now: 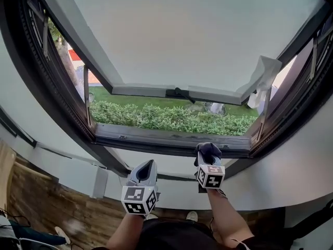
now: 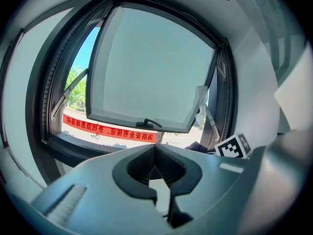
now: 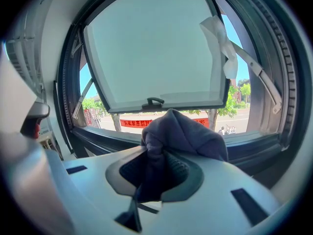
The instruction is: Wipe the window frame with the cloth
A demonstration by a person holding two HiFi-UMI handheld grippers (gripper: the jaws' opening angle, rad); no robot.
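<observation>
Open window, mid-clean: your right tongs [image 3: 155,169] are clamped on a bunched fold of the dark cloth [image 3: 185,132]. The cloth sits at the lower rail of the window frame [image 1: 151,137] and seems to touch it, though the angle leaves that unsure. The sash [image 1: 182,35] swings outward over shrubs [image 1: 166,120], so a loose pinch or a snag on the rail could pull the cloth free and drop it outside. Your right forearm [image 1: 229,217] reaches up and forward to the rail. Your left tongs [image 2: 155,166], closed on nothing, hang lower and back from it.
</observation>
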